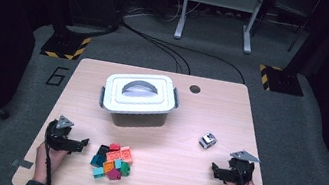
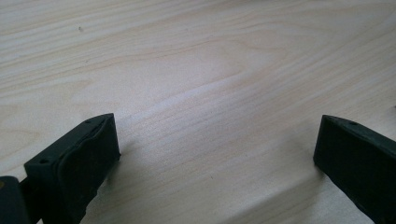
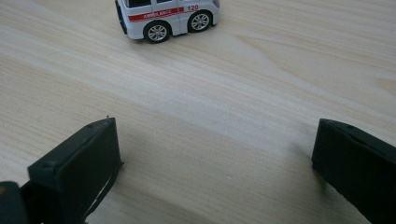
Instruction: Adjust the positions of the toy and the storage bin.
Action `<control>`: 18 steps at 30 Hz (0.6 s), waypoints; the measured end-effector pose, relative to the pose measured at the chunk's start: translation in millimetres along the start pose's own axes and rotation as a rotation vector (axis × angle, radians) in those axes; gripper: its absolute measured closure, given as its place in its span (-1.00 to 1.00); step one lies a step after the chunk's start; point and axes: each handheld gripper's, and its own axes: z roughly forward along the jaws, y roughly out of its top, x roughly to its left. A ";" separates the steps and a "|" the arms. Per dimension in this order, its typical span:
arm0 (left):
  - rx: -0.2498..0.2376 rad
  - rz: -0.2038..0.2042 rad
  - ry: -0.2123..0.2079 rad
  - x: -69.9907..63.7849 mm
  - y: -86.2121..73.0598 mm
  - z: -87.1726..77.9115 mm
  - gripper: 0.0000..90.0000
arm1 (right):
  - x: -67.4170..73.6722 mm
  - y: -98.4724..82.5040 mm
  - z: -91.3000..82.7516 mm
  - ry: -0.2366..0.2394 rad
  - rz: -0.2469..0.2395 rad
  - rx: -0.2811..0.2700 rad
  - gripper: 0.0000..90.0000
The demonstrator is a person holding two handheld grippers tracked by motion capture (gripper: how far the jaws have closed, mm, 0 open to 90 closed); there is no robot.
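Note:
A pile of several coloured toy bricks lies near the table's front, left of centre. My left gripper rests on the wood just left of the pile, open, jaws pointing at it; in the left gripper view bare wood lies between the jaws. A small white toy ambulance stands right of centre. My right gripper sits at the front right, open and empty, below and right of the toy. In the right gripper view the ambulance shows ahead at the top, with a red stripe.
A white lidded storage box with a grey handle stands at the table's middle back. A dark round hole sits in the tabletop behind it. Cables and stand feet lie on the grey floor beyond.

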 end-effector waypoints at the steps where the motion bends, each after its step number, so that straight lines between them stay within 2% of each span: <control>1: 0.000 0.000 0.000 0.0 0.0 0.0 -1.00 | 0.0 0.0 0.0 0.000 0.000 0.000 -0.99; 10: 0.007 0.009 0.000 0.3 0.1 -0.4 -1.00 | -7.5 5.4 -8.6 0.030 0.052 -0.026 -1.00; 16: -0.001 0.001 0.001 -0.2 -0.1 0.0 -1.00 | -2.1 16.0 -14.6 0.045 0.021 -0.022 -1.00; 18: 0.007 0.010 0.000 0.3 0.0 -0.5 -1.00 | 6.6 26.6 -21.4 0.058 0.018 -0.038 -1.00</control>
